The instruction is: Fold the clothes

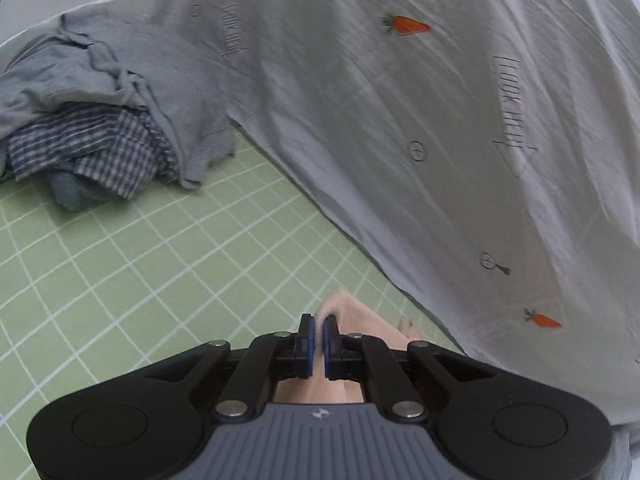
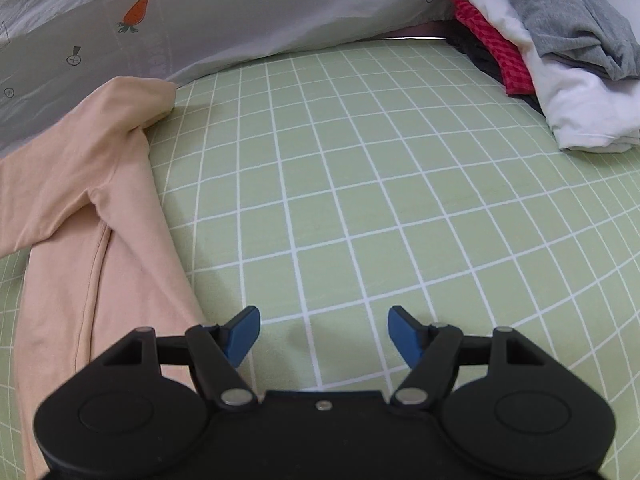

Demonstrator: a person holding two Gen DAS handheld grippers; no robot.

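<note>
A peach garment (image 2: 80,208) lies along the left of the green checked sheet (image 2: 360,184) in the right wrist view, one sleeve bunched toward the back. My left gripper (image 1: 319,330) is shut on an edge of that peach garment (image 1: 348,316), which pokes up between the blue pads and trails back under the tool. My right gripper (image 2: 324,334) hovers open over bare sheet to the right of the garment, nothing between its fingers.
A white carrot-print cover (image 1: 440,120) rises along the back. An unfolded heap of grey-blue and checked clothes (image 1: 100,112) sits at the left. A pile of grey, white, red and dark clothes (image 2: 552,52) lies at the back right.
</note>
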